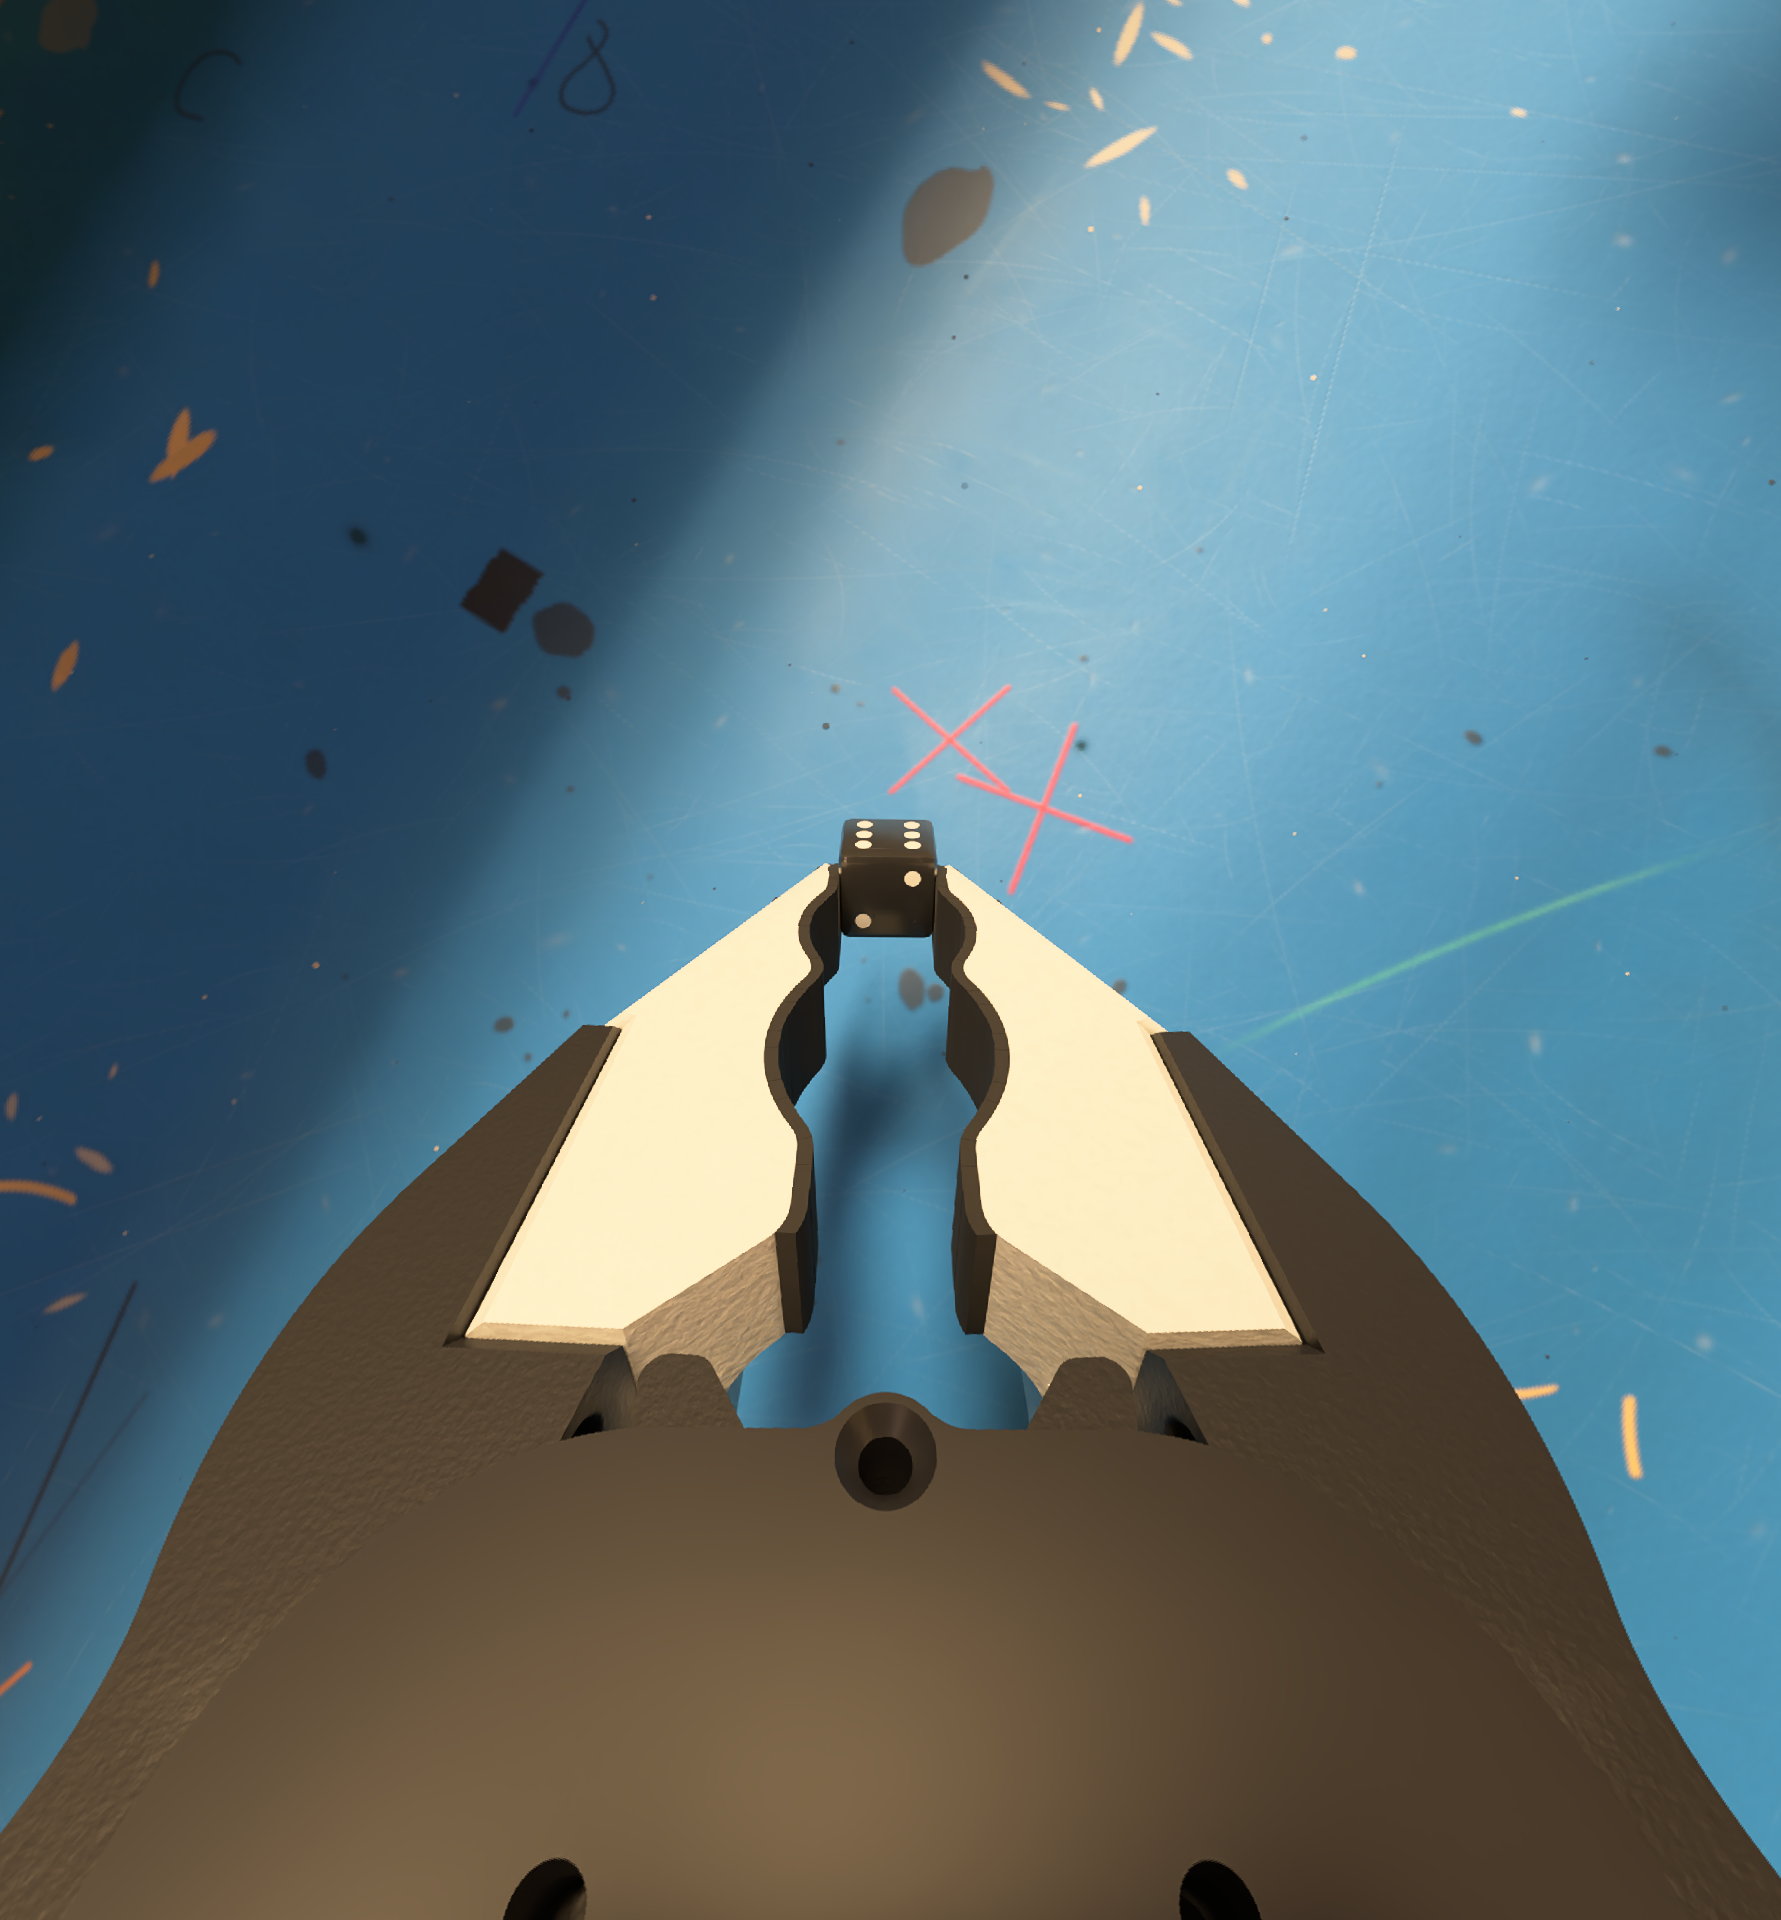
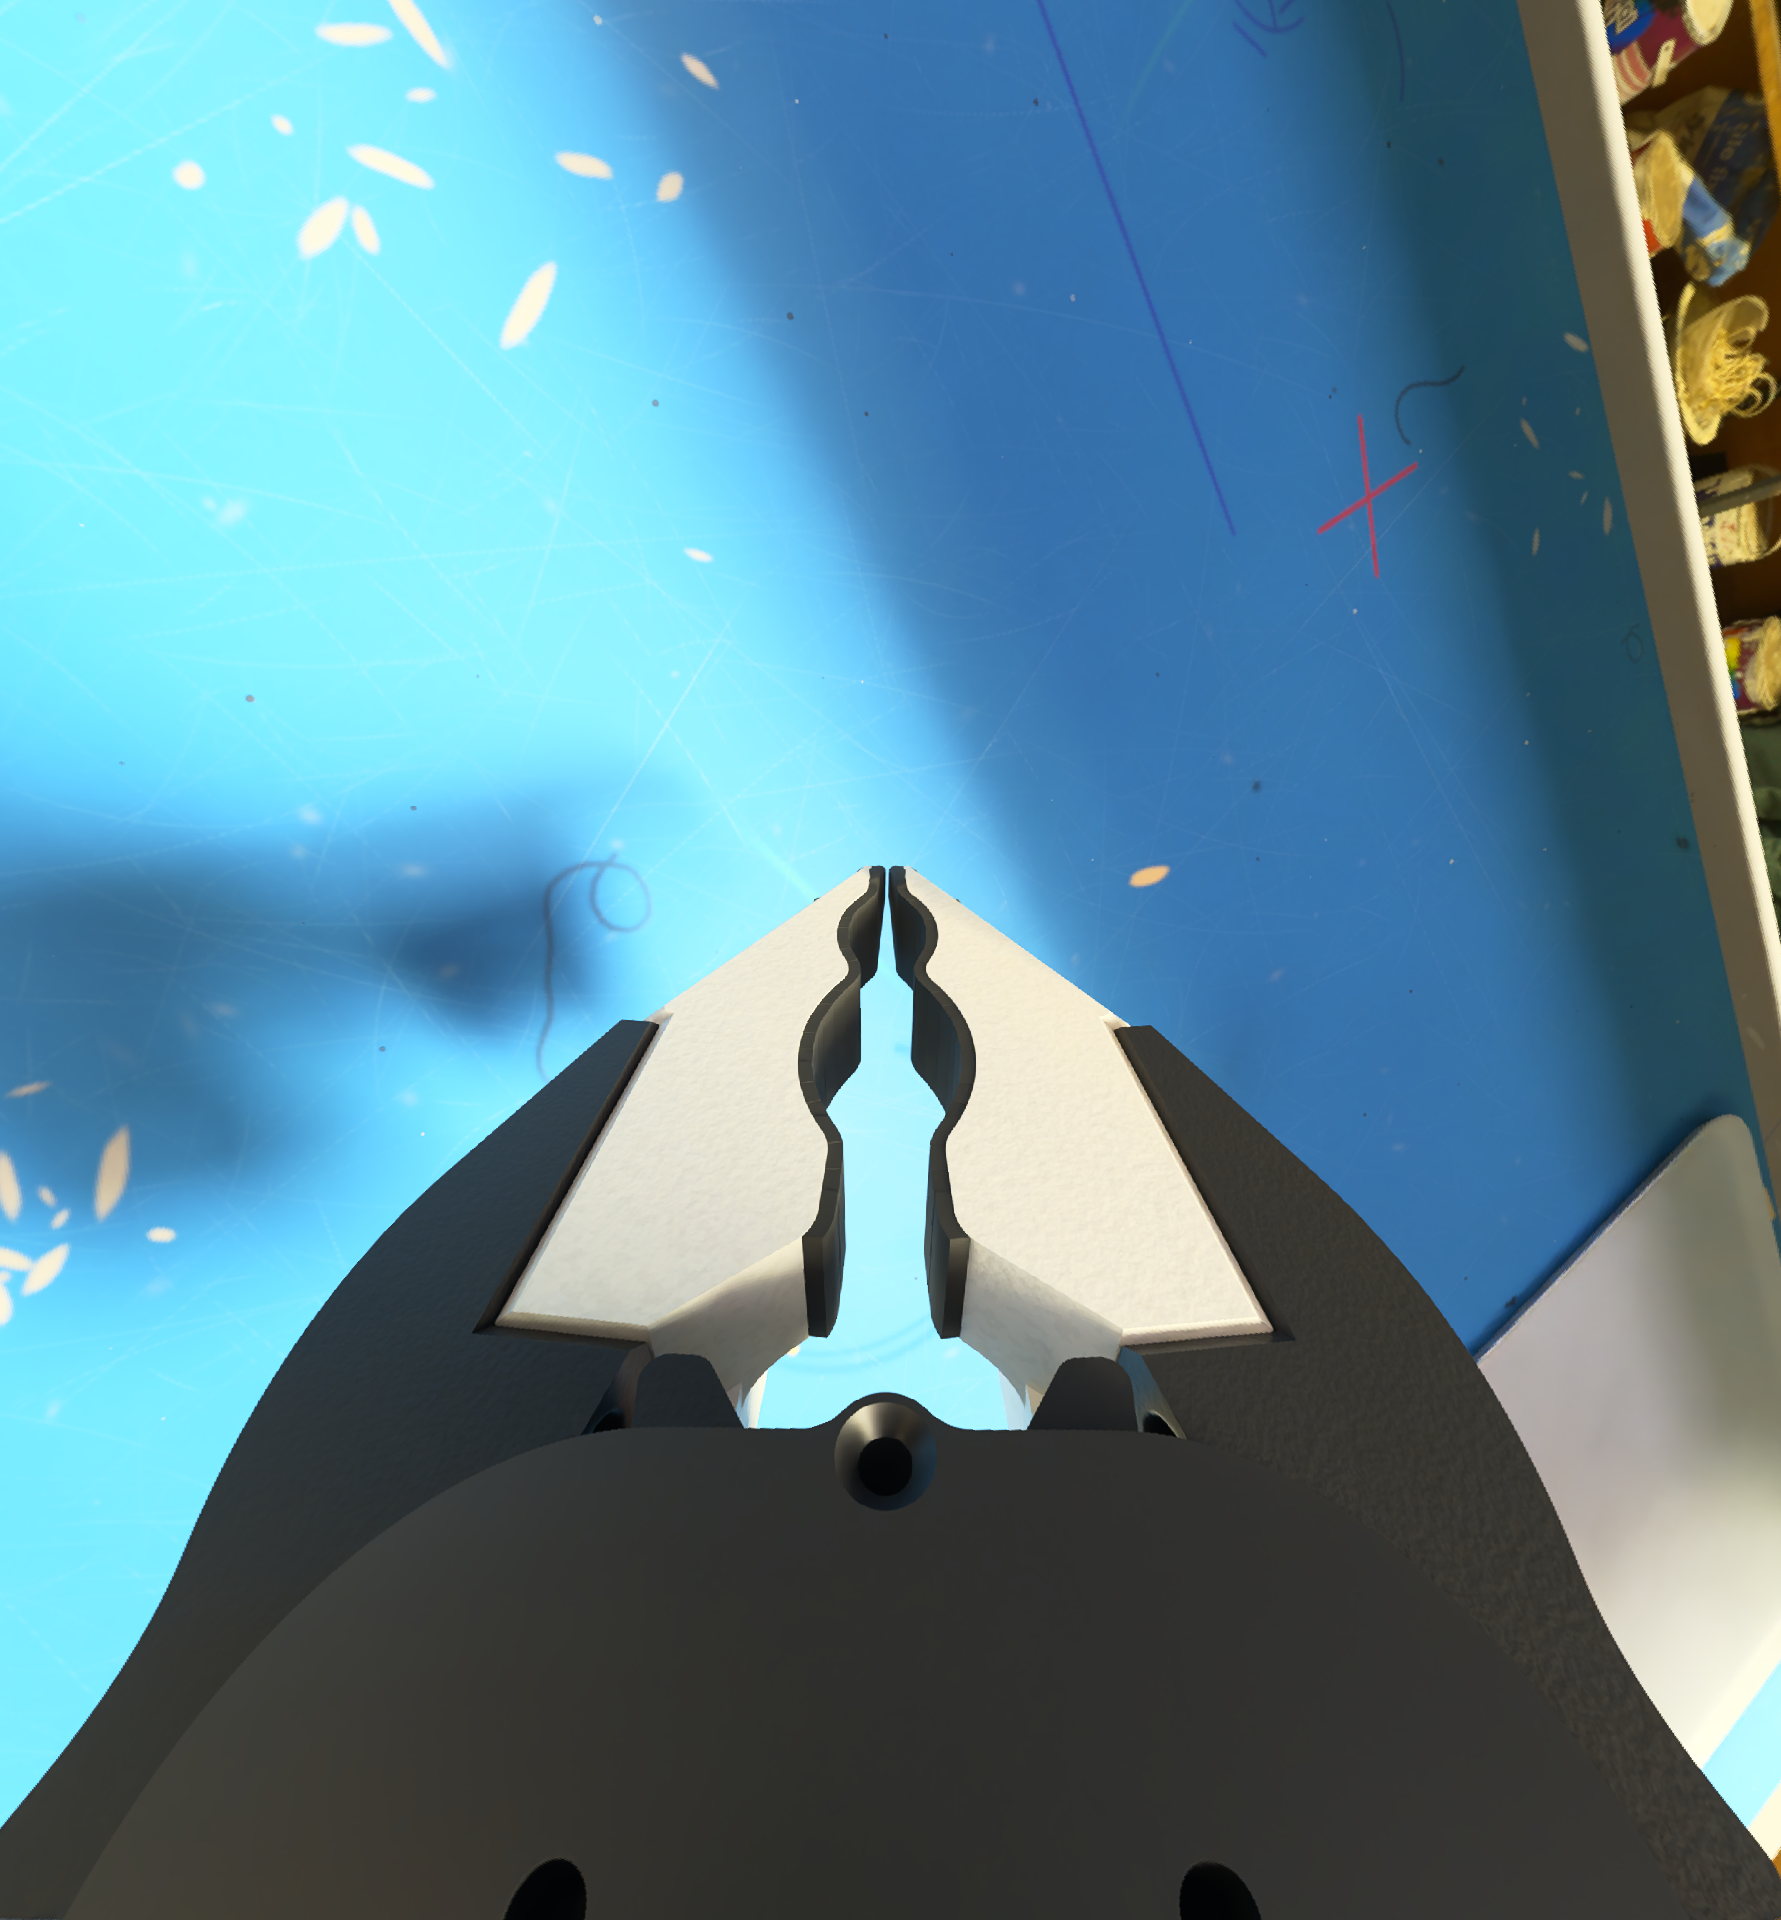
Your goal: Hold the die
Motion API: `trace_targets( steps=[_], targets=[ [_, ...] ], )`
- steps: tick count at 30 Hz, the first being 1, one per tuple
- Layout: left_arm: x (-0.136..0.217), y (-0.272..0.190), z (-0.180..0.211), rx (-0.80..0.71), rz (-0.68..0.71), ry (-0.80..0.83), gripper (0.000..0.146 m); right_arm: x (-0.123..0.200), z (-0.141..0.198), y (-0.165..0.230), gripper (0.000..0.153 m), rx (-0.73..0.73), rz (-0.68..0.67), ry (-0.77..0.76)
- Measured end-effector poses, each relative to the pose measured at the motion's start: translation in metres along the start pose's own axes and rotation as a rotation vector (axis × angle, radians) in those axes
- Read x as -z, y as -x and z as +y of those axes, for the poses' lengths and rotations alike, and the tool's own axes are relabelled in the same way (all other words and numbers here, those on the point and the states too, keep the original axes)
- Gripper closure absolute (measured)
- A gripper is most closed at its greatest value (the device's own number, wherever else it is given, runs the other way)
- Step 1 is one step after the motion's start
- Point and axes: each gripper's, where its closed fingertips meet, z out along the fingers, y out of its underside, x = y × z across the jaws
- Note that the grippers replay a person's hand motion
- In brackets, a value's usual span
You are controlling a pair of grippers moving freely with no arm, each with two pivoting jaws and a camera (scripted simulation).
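Observation:
A small black die (image 1: 887, 879) with white pips sits between the tips of my left gripper (image 1: 887, 902), above the blue table (image 1: 1385, 520). The left gripper's cream fingers (image 1: 720, 1039) are closed against the die's two sides, so it is shut on the die. The die's upper face and the face toward the camera show. My right gripper (image 2: 885, 883) is shut with its fingertips nearly touching and nothing between them, over a bright part of the blue table (image 2: 346, 520). The die does not show in the right wrist view.
Two red crosses (image 1: 1011, 779) are drawn on the table just beyond the die. In the right wrist view a red cross (image 2: 1368, 497) lies far right, the table's white edge (image 2: 1644, 468) runs down the right side, and a white flat sheet (image 2: 1655, 1403) lies at the lower right.

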Motion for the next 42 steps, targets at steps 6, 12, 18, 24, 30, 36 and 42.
trace_targets(
  steps=[6,12,18,24,30,36,42],
  targets=[
    [0.003,0.0,-0.002,-0.011,-0.008,-0.007,0.13,-0.001,0.0,-0.001,0.152,0.011,0.016,0.002],
    [-0.002,-0.005,-0.003,-0.02,0.016,0.0,0.13,0.001,-0.001,-0.004,0.152,0.003,0.03,-0.007],
    [-0.005,-0.01,-0.004,-0.038,0.032,-0.001,0.13,0.007,-0.002,-0.015,0.151,-0.021,0.079,-0.026],
    [-0.005,-0.011,-0.006,-0.044,0.036,-0.005,0.13,0.019,-0.007,-0.032,0.15,-0.087,0.152,-0.087],
    [-0.007,-0.013,-0.007,-0.051,0.042,-0.004,0.13,0.019,-0.008,-0.033,0.149,-0.081,0.163,-0.09],
    [-0.007,-0.014,-0.007,-0.057,0.048,-0.005,0.13,0.019,-0.008,-0.033,0.149,-0.075,0.163,-0.088],
    [-0.008,-0.015,-0.007,-0.06,0.051,-0.005,0.13,0.019,-0.008,-0.034,0.15,-0.076,0.165,-0.089]
  ],
)
